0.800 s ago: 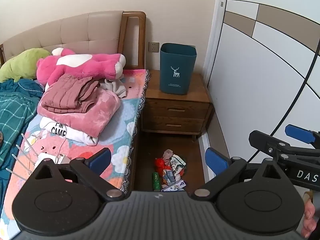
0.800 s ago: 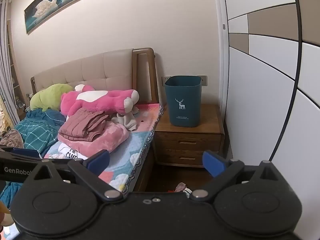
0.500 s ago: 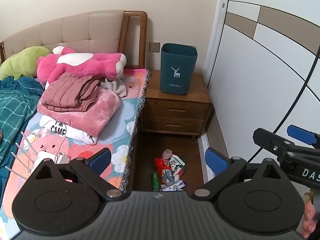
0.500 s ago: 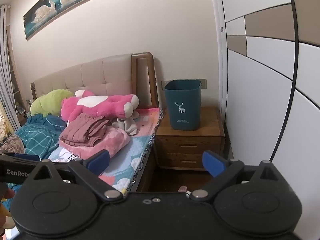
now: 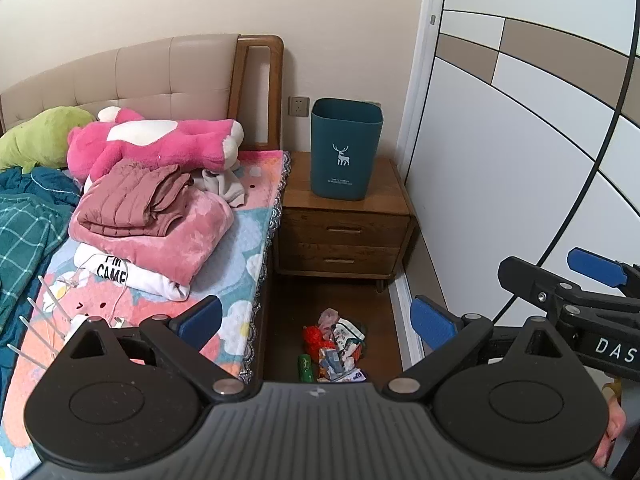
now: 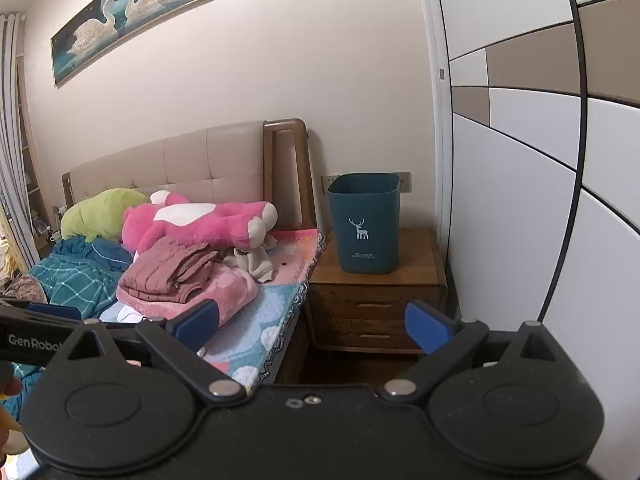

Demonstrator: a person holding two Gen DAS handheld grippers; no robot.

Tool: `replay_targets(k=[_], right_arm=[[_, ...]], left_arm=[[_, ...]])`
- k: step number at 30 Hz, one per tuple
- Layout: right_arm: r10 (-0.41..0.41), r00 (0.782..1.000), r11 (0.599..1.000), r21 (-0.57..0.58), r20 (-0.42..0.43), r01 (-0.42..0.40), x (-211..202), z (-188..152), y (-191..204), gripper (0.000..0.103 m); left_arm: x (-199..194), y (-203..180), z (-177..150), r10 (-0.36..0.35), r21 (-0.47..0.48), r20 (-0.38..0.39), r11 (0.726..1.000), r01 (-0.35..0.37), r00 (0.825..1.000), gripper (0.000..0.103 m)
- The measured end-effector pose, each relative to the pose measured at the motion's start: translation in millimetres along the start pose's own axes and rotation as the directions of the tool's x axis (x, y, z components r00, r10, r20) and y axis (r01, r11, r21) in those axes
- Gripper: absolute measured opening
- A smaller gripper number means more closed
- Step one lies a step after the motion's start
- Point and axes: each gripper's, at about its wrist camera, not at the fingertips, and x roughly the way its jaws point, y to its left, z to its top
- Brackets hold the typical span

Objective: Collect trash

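- Trash pile (image 5: 334, 346) on dark wood floor (image 5: 360, 304) – crumpled wrappers, red piece, small green bottle (image 5: 306, 367) at its 8 o'clock edge; sits in gap between bed and wardrobe, at 6 o'clock from nightstand. Hidden in right wrist view.
- Left gripper (image 5: 316, 320) – jaws spread wide, nothing between blue pads, angled down, pile in view between its fingers, well apart from it.
- Right gripper (image 6: 312, 322) – jaws also wide, empty, aimed less steeply, toward nightstand front; seen in left wrist view at 3 o'clock, with bit of a hand below.
- Teal bin (image 5: 346, 148) with white deer print, upright on nightstand (image 5: 344, 232), at 12 o'clock from pile; looks empty from visible rim, inside mostly hidden.
- Nightstand – wooden, two drawers, both closed, wall socket (image 5: 299, 105) behind at 10 o'clock of bin.
- Bed (image 5: 248, 240) at 9 o'clock of pile – patterned blanket, folded clothes stack (image 5: 152, 216), pink plush (image 5: 156, 144), green plush (image 5: 40, 136), white charger and cable (image 5: 100, 312) near edge.
- Wardrobe (image 5: 520, 140) at 3 o'clock – white and tan panels.
- Swan painting (image 6: 152, 12) above headboard (image 6: 192, 164), right wrist view only.
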Motion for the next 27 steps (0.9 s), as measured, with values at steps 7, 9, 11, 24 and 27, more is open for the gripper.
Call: replay_targets(k=[7, 9, 11, 24, 27], right_arm=[[0.005, 1.000, 1.000, 0.012, -0.019, -0.005, -3.6, -3.3, 0.6, 0.100], [0.000, 1.000, 1.000, 0.005, -0.024, 0.000, -3.4, -3.2, 1.4, 0.100], [0.001, 0.999, 1.000, 0.008, -0.032, 0.000, -3.5, -3.7, 2.7, 0.100], [0.022, 0.998, 1.000, 0.003, -0.060, -0.022, -4.4, -6.5, 0.4, 0.100], [0.022, 0.998, 1.000, 0.002, -0.057, -0.022, -4.9, -6.4, 1.0, 0.100]], left_arm=[[-4.7, 2.9, -7.6, 0.000, -0.005, -0.008, 1.000, 0.000, 1.000, 0.101], [-6.2, 4.1, -9.4, 0.000, -0.005, -0.006, 1.000, 0.000, 1.000, 0.101], [-7.3, 4.4, -10.3, -0.002, -0.006, -0.006, 1.000, 0.002, 1.000, 0.101], [-10.9, -0.1, -13.8, 0.003, 0.007, -0.009, 1.000, -0.003, 1.000, 0.101], [-11.7, -0.1, -13.6, 0.001, 0.012, -0.005, 1.000, 0.000, 1.000, 0.101]])
